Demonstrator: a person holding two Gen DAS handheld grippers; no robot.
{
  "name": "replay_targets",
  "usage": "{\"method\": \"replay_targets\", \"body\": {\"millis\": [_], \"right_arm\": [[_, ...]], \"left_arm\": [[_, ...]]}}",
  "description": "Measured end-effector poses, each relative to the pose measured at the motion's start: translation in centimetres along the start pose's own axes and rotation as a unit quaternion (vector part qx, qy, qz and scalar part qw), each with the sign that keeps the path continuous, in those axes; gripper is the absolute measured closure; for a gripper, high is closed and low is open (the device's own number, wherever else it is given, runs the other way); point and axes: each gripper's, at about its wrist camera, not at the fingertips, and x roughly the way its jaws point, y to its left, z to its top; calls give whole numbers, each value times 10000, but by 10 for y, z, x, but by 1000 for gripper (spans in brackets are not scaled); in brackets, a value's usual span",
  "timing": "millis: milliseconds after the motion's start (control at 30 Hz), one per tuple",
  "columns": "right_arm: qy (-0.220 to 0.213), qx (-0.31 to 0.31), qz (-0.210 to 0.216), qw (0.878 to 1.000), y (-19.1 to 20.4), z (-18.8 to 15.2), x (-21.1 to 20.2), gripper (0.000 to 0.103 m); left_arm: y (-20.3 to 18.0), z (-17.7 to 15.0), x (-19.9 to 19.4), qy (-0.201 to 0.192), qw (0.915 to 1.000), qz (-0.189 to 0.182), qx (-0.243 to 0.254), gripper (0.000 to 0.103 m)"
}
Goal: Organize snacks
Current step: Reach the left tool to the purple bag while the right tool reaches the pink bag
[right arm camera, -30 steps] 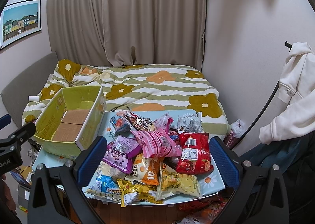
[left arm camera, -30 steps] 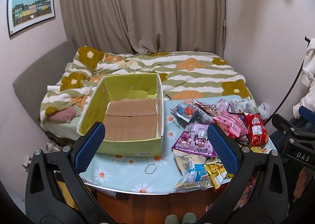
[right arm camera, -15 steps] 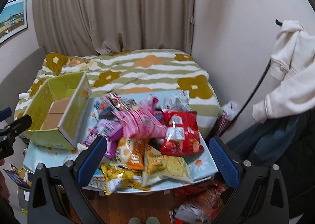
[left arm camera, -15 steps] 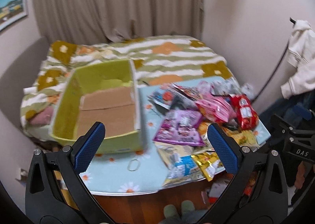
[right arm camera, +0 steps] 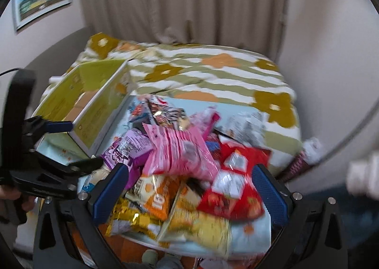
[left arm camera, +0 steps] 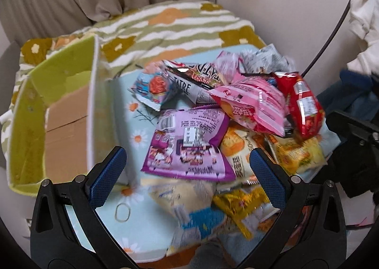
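Both wide open, empty: left gripper [left arm camera: 187, 169] over purple bag [left arm camera: 189, 143] dead ahead. Close on one bag only; box [left arm camera: 64, 112] waits left.

— What colours are in front of me? My left gripper [left arm camera: 188, 165] has blue pads on black, and the box [left arm camera: 59, 84] is lime green with a brown cardboard floor.

— And the surface [left arm camera: 139, 228]?

— Pale blue with daisies. A purple packet [left arm camera: 189, 143], a pink striped one [left arm camera: 253, 105], a red one [left arm camera: 305, 108]. The bed [right arm camera: 213, 72] is green-and-white striped, with orange and mustard flowers.
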Motion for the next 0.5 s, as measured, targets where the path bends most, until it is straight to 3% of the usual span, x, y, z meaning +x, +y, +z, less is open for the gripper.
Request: {"method": "replay_targets", "body": {"millis": [133, 233, 500], "right_arm": [[251, -360, 622, 9971, -7, 18, 38, 0], [520, -538, 986, 9923, -7, 28, 67, 0], [1082, -881, 1424, 9799, -6, 33, 119, 0]], "left_arm": [[-4, 12, 34, 339, 9993, -112, 107, 0], [-8, 14, 52, 541, 9982, -88, 260, 6], [-2, 14, 86, 983, 9948, -172, 211, 11]]}}
